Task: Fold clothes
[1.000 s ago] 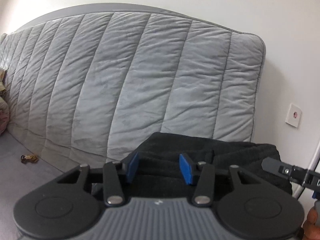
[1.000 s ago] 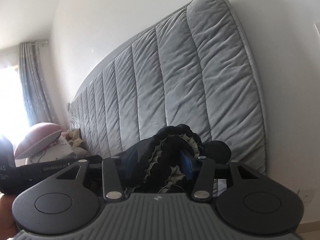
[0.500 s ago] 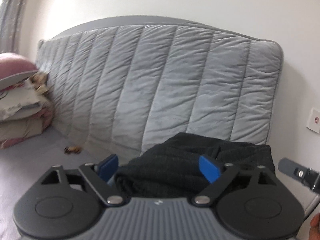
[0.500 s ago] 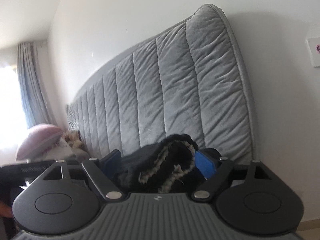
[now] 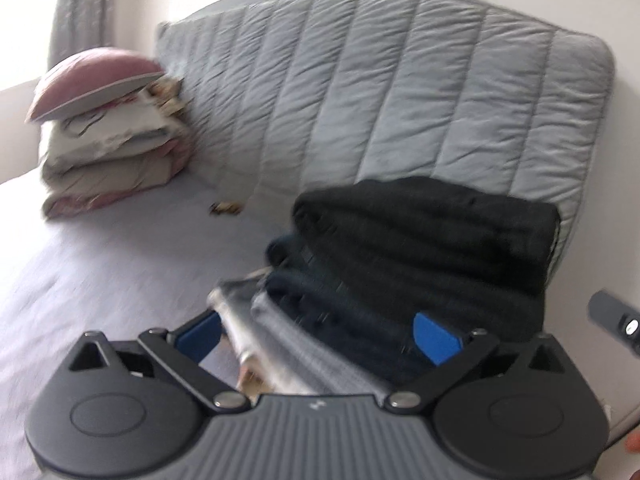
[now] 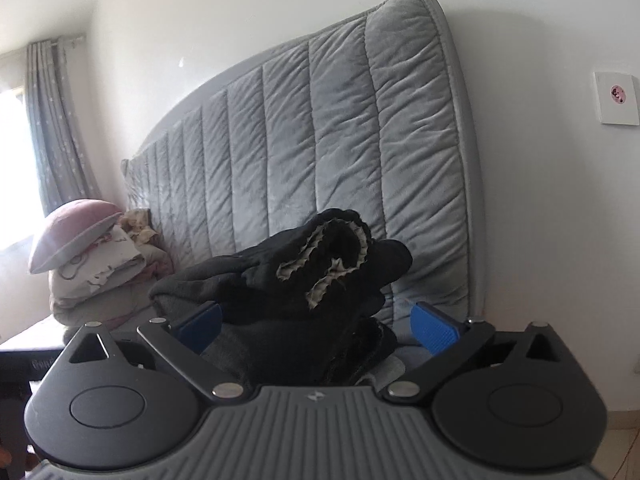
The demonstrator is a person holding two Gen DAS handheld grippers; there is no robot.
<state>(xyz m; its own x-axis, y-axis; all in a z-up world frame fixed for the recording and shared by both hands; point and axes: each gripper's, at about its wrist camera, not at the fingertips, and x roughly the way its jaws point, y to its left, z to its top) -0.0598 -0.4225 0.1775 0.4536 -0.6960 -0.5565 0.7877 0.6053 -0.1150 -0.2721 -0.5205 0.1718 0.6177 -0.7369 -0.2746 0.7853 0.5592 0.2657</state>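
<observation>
A folded black garment lies on top of a pile of folded clothes, over a dark blue piece and a grey one, at the foot of the grey quilted headboard. My left gripper is drawn back from the pile, its jaws opening wide, and its blue pads touch no cloth. In the right wrist view the same black garment shows a curled beige-lined edge. My right gripper is also opening, and the pile sits between its spread pads without being pressed.
A stack of pillows with a pink one on top stands at the far left of the lilac bed sheet. A small brown object lies by the headboard. A wall socket and a curtain are in view.
Both grippers went from shut on the black garment to wide open and let it go onto the pile. The left view pulled back and tilted down, which brought the bed and pillows into view.
</observation>
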